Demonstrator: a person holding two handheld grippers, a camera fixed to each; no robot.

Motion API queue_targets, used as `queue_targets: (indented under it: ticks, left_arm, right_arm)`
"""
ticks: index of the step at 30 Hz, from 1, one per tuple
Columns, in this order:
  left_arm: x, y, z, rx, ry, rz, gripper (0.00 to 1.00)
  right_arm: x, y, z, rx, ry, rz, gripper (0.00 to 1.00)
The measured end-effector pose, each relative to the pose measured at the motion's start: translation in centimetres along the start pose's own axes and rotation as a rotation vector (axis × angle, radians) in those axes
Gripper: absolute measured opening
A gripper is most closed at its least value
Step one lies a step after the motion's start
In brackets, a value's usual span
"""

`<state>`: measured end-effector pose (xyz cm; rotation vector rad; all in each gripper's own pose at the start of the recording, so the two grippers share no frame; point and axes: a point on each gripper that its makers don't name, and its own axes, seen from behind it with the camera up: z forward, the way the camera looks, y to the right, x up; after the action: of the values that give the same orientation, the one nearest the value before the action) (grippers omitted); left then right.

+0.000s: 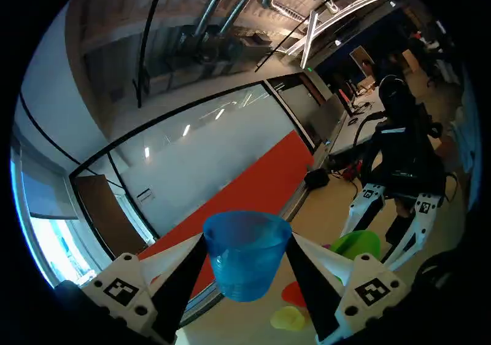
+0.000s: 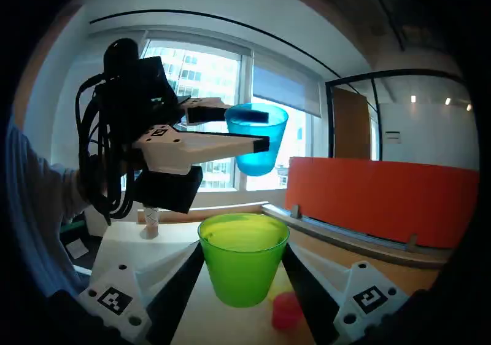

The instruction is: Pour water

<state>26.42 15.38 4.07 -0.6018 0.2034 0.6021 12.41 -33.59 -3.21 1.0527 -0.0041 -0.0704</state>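
My left gripper (image 1: pixel 245 247) is shut on a translucent blue cup (image 1: pixel 247 265), which stands roughly upright between the fingers. From the right gripper view that blue cup (image 2: pixel 256 137) hangs in the left gripper (image 2: pixel 264 130), above and a little beyond the green cup. My right gripper (image 2: pixel 243 253) is shut on the green cup (image 2: pixel 243 268), upright, just over the light table (image 2: pixel 233 326). In the left gripper view the green cup (image 1: pixel 359 242) shows lower right inside the right gripper (image 1: pixel 368 247). I cannot tell whether either cup holds water.
A small red piece (image 2: pixel 285 309) and a yellow one (image 2: pixel 276 286) lie on the table by the green cup. An orange partition (image 2: pixel 380 197) runs along the table's far side. A small bottle (image 2: pixel 151 219) stands near the window. A person's sleeve (image 2: pixel 30 222) fills the left.
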Motion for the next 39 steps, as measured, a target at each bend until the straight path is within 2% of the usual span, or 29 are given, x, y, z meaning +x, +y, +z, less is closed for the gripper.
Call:
queue_targets:
  ticks: [20, 39]
  left_arm:
    - [1.9, -0.1, -0.7, 0.015, 0.024, 0.165, 0.86]
    - [1.6, -0.4, -0.3, 0.029, 0.015, 0.289, 0.86]
  right_arm:
    - [-0.7, 0.0, 0.7, 0.001, -0.014, 0.011, 0.88]
    - [-0.5, 0.2, 1.2, -0.007, -0.016, 0.011, 0.88]
